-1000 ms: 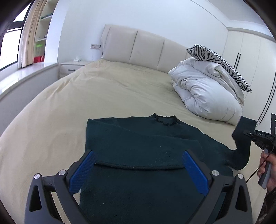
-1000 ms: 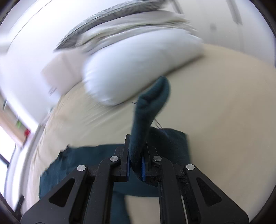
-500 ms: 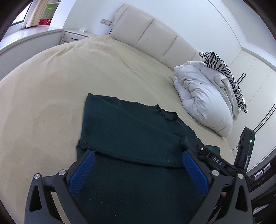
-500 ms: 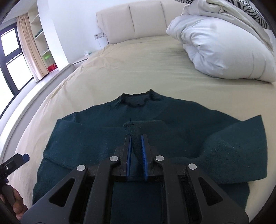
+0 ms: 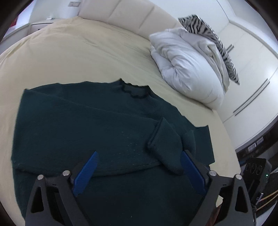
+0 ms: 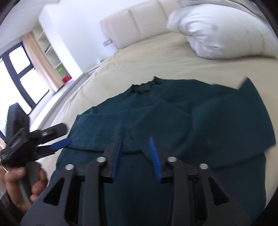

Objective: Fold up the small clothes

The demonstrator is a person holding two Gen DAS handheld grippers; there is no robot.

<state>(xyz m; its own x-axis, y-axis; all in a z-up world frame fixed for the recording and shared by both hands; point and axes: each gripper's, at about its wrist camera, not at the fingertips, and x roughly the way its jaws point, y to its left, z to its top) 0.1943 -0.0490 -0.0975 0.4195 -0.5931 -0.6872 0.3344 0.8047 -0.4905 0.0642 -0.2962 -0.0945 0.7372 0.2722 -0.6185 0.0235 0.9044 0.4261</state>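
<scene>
A dark green sweater (image 5: 86, 121) lies flat on the beige bed, collar (image 5: 135, 90) away from me. Both sleeves are folded across its chest; the right sleeve's cuff (image 5: 165, 147) rests just ahead of my left gripper's right finger. My left gripper (image 5: 139, 166) is open and empty, low over the sweater's lower half. In the right wrist view the sweater (image 6: 191, 121) fills the middle, and my right gripper (image 6: 136, 156) is open and empty over its lower part. The left gripper (image 6: 34, 139) shows there at the left, held in a hand.
The beige bed (image 5: 69, 57) stretches out to the left and beyond the sweater. A white duvet (image 5: 187, 69) with a zebra pillow (image 5: 208, 34) is piled at the back right. A padded headboard (image 5: 130, 13), a nightstand (image 6: 92, 69) and a window (image 6: 20, 73) lie beyond.
My right gripper carried the right sleeve across the sweater's chest, then opened and let it go. The sleeve now lies folded on the sweater. My left gripper stayed open.
</scene>
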